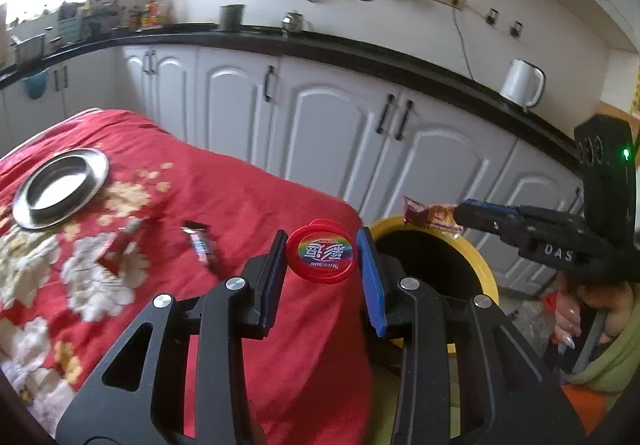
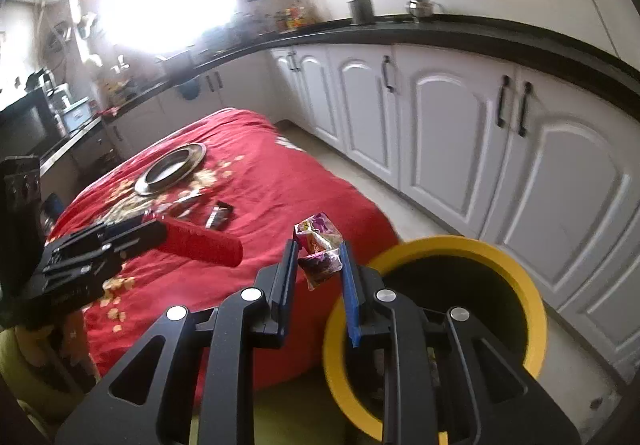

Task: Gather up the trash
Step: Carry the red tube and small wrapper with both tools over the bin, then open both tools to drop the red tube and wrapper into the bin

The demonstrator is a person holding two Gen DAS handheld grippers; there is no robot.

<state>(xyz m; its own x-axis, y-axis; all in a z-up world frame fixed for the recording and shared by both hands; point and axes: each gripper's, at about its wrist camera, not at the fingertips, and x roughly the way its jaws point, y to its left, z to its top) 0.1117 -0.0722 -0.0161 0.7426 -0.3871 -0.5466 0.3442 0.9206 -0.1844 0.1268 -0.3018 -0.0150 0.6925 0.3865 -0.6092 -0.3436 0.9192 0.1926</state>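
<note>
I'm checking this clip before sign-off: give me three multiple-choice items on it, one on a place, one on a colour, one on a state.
1. Where does the steel plate lie?
A. On the red tablecloth
B. On the black counter
C. Inside the bin

2. What colour is the bin's rim?
A. Blue
B. Yellow
C. Green

3. What is the right gripper doing?
A. Open and empty
B. Shut on a spoon
C. Shut on a crumpled snack wrapper

Answers:
1 A, the plate rests on the flowered red cloth.
2 B, the rim is yellow around a dark inside.
3 C, the wrapper sits pinched between its fingers near the bin; the left gripper holds a red lid.
</note>
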